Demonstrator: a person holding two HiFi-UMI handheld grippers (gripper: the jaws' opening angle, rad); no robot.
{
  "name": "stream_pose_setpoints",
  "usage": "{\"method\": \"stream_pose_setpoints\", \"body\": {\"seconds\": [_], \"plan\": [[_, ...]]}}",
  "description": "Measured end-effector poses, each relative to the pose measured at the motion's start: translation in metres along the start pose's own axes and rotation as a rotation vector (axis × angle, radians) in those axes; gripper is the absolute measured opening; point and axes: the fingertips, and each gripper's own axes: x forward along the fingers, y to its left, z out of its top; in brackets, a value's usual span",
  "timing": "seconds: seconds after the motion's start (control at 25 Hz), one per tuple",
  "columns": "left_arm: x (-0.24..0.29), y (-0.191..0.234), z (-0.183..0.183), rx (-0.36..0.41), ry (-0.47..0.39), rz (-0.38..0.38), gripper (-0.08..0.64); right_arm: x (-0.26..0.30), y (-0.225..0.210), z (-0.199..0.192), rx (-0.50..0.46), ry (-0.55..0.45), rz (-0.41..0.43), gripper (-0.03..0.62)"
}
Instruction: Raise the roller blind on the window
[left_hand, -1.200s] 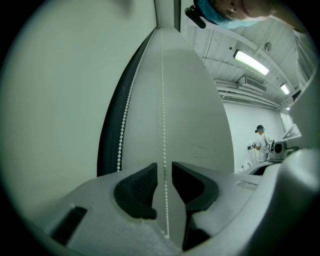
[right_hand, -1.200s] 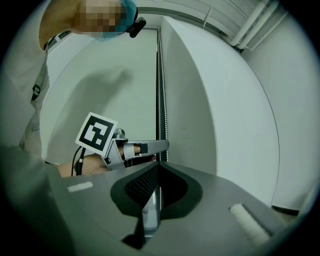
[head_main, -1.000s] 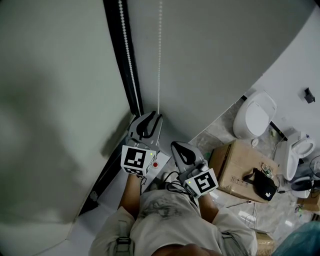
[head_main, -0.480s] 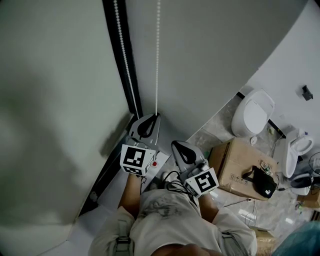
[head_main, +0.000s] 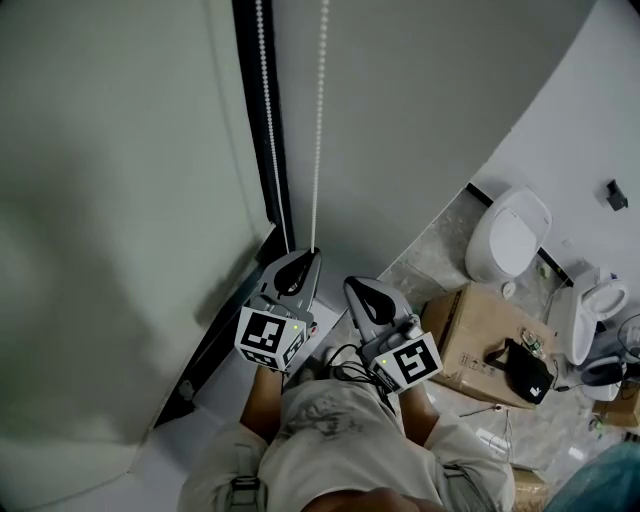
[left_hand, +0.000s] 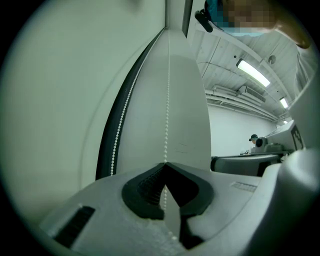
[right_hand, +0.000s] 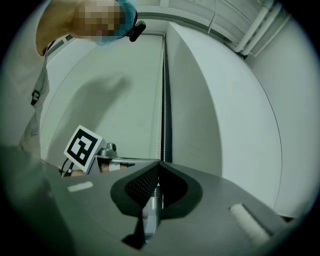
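Observation:
The pale roller blind (head_main: 120, 200) covers the window left of a black frame strip (head_main: 252, 100). A white bead chain hangs in two strands: one along the frame (head_main: 266, 110), the other further right (head_main: 320, 120). My left gripper (head_main: 313, 255) is shut on the right strand, which in the left gripper view (left_hand: 167, 115) runs straight up from the closed tips (left_hand: 165, 165). Lower and to the right, my right gripper (head_main: 352, 288) is shut with nothing in it. In the right gripper view its tips (right_hand: 159, 163) meet below the frame (right_hand: 167, 100).
A plain wall (head_main: 430, 120) stands right of the frame. On the floor at right are a white toilet (head_main: 510, 235), a cardboard box (head_main: 470, 335) with a black device (head_main: 520, 365) on it, and a second toilet (head_main: 595, 300).
My left gripper has come down a little toward my body, still shut on the chain strand. The right gripper has hardly moved.

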Motion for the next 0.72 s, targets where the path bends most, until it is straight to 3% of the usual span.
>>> {"method": "stream_pose_setpoints", "body": {"seconds": [0.72], "plan": [[-0.042,-0.023,-0.006,-0.039,-0.004,-0.017,0.009,0.022,0.023,0.097,0.011,-0.167,0.223,0.039]]}}
